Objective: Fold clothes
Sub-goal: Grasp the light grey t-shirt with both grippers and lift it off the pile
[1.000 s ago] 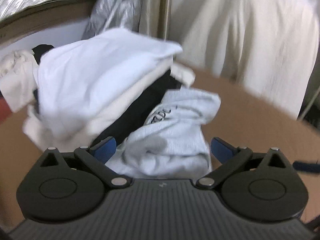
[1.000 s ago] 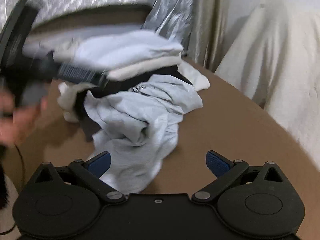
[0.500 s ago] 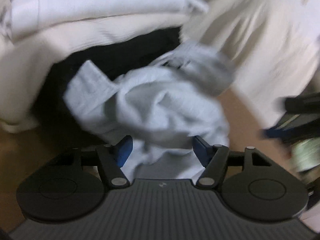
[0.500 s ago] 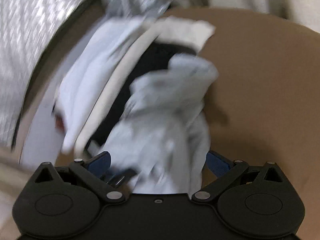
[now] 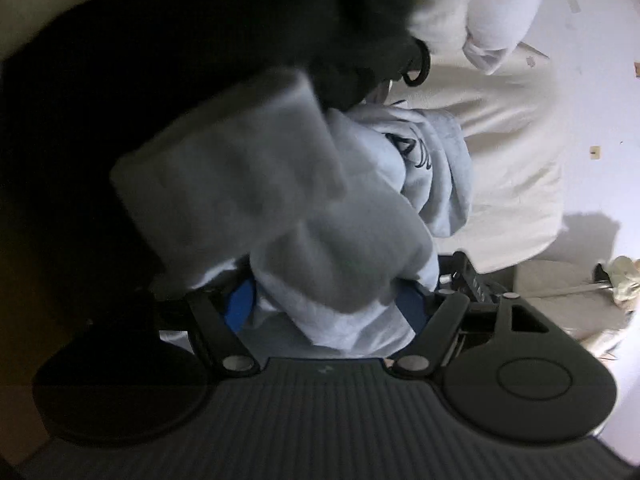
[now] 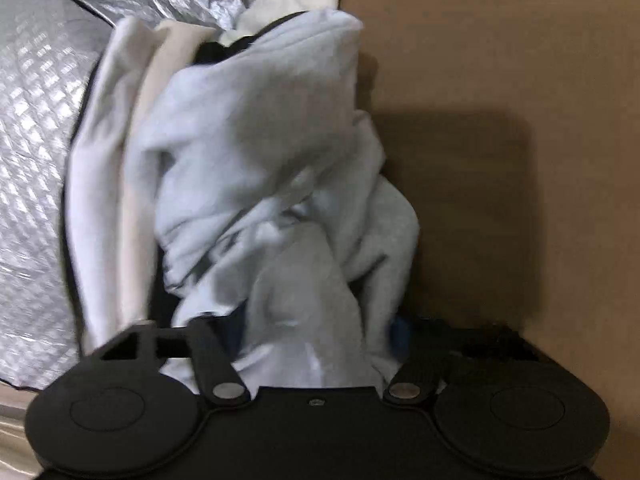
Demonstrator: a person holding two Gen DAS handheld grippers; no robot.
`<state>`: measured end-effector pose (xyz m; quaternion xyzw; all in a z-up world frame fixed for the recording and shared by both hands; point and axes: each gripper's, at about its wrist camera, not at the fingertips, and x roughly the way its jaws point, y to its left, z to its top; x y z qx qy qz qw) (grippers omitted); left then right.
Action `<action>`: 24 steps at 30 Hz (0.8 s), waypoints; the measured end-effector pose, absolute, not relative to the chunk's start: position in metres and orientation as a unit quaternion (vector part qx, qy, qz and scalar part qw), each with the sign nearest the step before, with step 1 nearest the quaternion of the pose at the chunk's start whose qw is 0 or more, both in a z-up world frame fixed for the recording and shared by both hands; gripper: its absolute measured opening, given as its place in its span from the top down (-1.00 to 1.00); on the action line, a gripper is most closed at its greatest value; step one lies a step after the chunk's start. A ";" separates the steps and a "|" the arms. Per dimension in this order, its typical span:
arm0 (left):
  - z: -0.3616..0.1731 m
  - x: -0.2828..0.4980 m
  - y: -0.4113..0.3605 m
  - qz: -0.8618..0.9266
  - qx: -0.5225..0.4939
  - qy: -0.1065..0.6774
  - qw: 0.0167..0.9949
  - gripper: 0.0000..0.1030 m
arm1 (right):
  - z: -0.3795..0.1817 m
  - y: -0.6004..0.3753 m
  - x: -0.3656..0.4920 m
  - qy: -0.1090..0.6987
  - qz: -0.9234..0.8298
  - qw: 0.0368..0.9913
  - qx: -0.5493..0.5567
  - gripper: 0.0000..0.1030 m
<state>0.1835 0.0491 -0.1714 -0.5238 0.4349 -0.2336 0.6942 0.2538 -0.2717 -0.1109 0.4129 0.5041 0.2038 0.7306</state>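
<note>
Your left gripper [image 5: 324,304] has just been closing, then opening again a little. Now the pale grey sweatshirt [image 5: 280,200] fills the gap between its blue pads [image 5: 239,305]. The cloth bulges over both pads, so I judge that the pads press on it, but the picture is blurred and dark.

Your right gripper [image 6: 316,332] has just been closing too, from fully wide to about half. The same grey sweatshirt [image 6: 260,168] now lies bunched between its fingers, and it hides the pads almost fully. It looks like a hold on a thick fold, not empty jaws.

One second ago both grippers were above the pile, wide open, with nothing between the fingers. Since then both have come down into the sweatshirt and both views have rolled to the side. So the reaching is done, and the grasp is being made.

The sweatshirt is still crumpled and not yet spread. It lies on the brown table [image 6: 500,80], against the stack of folded clothes [image 6: 132,152]. A black garment [image 5: 180,60] of that stack is just behind the sweatshirt, touching it. Beyond the stack is the silver foil sheet [image 6: 36,120].

For the task, this is only the beginning: you must probably lift the sweatshirt away from the stack and open it flat before any fold. Take care that the black garment does not come with it.
</note>
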 end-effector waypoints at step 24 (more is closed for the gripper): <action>-0.082 0.158 -0.121 -0.516 -0.401 0.418 0.631 -0.28 | -0.037 -0.370 0.077 0.348 0.218 0.772 0.485 0.12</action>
